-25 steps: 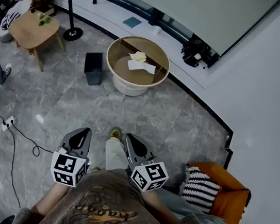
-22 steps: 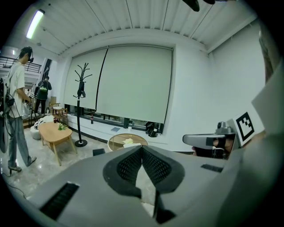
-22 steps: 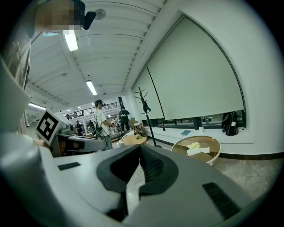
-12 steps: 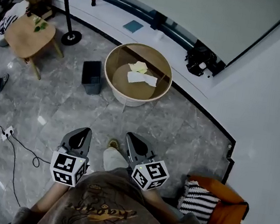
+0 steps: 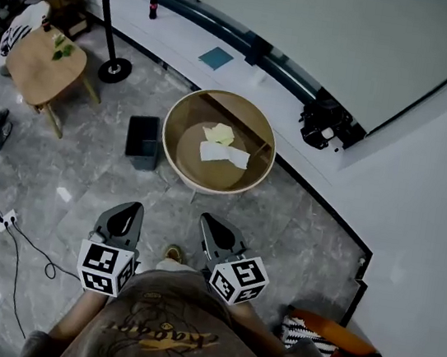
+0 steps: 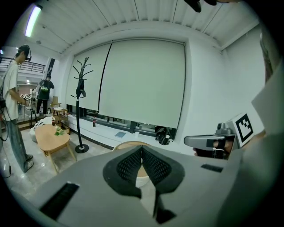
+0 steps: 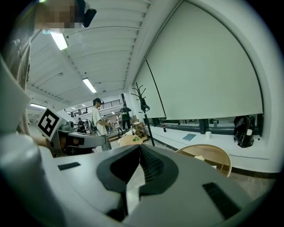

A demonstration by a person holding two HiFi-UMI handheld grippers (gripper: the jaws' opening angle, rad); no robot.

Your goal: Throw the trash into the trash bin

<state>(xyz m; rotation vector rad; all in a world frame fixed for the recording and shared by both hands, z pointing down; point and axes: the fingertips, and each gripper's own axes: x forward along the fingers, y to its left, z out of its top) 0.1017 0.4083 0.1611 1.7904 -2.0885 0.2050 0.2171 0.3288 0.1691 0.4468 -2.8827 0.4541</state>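
Observation:
A crumpled yellow-green paper (image 5: 219,134) and a white paper (image 5: 225,155) lie on a round wood-rimmed table (image 5: 184,103). Just left of it on the floor stands the black trash bin (image 5: 143,138). My left gripper (image 5: 123,218) and right gripper (image 5: 214,232) are held side by side close to my body. Both point toward the table, well short of it. Both are shut, with nothing between the jaws. The left gripper view has its closed tips (image 6: 142,148) in front of the table's rim (image 6: 126,144). In the right gripper view the table (image 7: 208,153) sits to the right of the closed tips (image 7: 140,148).
A small wooden table (image 5: 46,60) and a coat stand's base (image 5: 115,71) are at the far left. A cable (image 5: 28,229) trails over the grey floor. An orange armchair with a striped cushion (image 5: 331,348) is at my right. A black bag (image 5: 327,127) rests on the white ledge. People stand at the left (image 6: 13,111).
The round table and bin have come nearer and lower in the head view as I walk toward them. Both grippers keep the same pose in front of me, still shut.

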